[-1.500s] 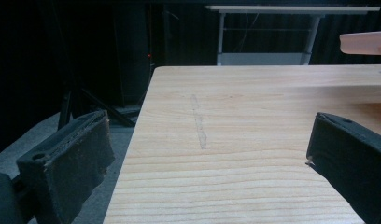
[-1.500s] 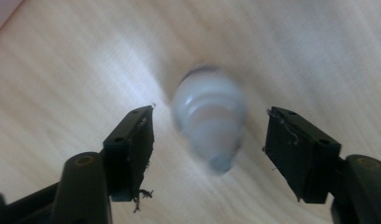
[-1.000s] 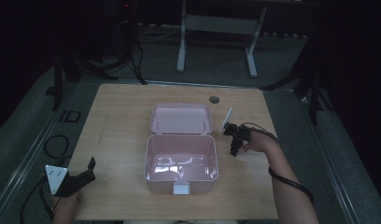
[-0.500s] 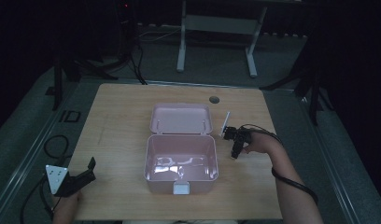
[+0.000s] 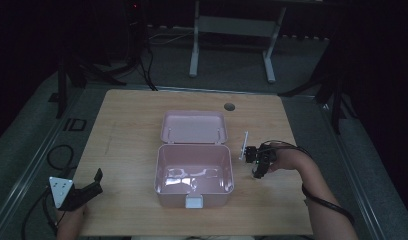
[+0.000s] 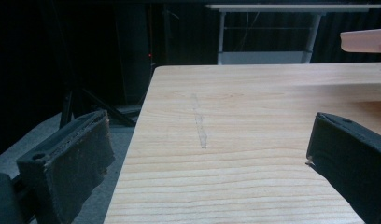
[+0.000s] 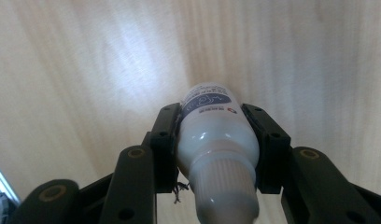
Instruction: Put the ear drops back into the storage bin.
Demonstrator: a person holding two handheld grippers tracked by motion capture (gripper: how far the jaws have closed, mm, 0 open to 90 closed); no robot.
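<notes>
An open pink box (image 5: 194,175) sits mid-table with its lid (image 5: 193,127) laid back behind it. My right gripper (image 5: 257,161) hovers just right of the box, held by a hand coming in from the right. In the right gripper view the right gripper (image 7: 215,116) is shut on a white bottle (image 7: 216,135) with a dark printed label. The black fingers (image 7: 164,135) press both of its sides over bare wood. My left gripper (image 5: 96,181) rests at the table's front left corner. The left gripper (image 6: 207,149) is open with nothing but tabletop between its jaws.
The wooden table (image 5: 127,130) has a round cable hole (image 5: 229,106) near its far edge. Cables lie on the floor to the left, and a metal stand (image 5: 232,25) is behind the table. An edge of the pink box (image 6: 366,39) shows at the upper right of the left gripper view.
My right gripper has shifted a little toward the table's near edge beside the box. The left gripper has stayed where it was.
</notes>
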